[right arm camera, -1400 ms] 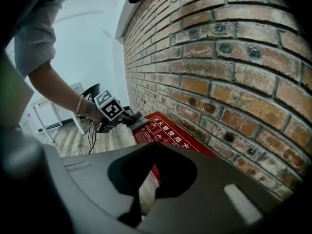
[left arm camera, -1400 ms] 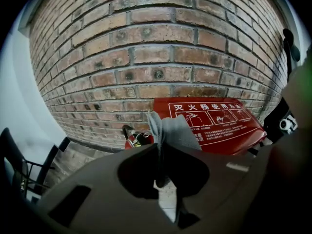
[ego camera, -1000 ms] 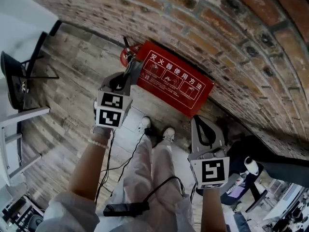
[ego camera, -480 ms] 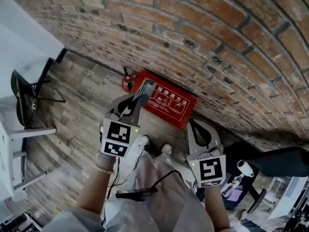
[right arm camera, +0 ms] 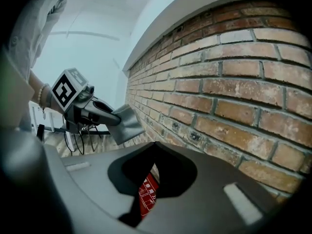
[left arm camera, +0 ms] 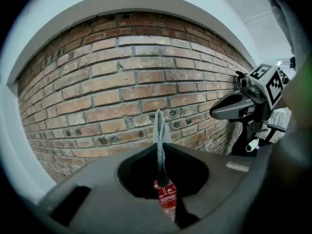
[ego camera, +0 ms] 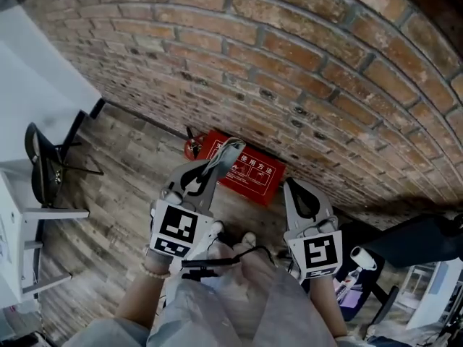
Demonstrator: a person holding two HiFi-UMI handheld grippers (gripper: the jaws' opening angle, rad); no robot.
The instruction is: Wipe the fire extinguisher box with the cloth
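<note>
Ahead of both grippers, a rough brick wall (ego camera: 289, 63), red-brown with pale mortar lines and small dark holes in some bricks. Below them, a floor (ego camera: 123, 157) of worn grey-brown wooden planks. At the foot of the wall, just past and under the tip of the left gripper (ego camera: 219, 152) and ahead-left of the right gripper (ego camera: 296, 185), the fire extinguisher box (ego camera: 242, 168): flat, red and rectangular, with white lettering and small pictograms on top, lid shut, inside hidden. Both forearms stretched forward from the body, left forearm (ego camera: 137, 295) bare with a bead bracelet (ego camera: 153, 272) at the wrist, each gripper angled down toward the wall's base, marker cubes facing up. Left jaws clamped on the cloth (left arm camera: 158, 130), a thin grey fuzzy fabric pinched edge-on and standing up past the tips, well above the box, not touching it. Right jaws closed together with nothing between them, level with the left gripper and to its right. Left of the box and just beside it, a small red extinguisher (ego camera: 192, 148) on the floor.
</note>
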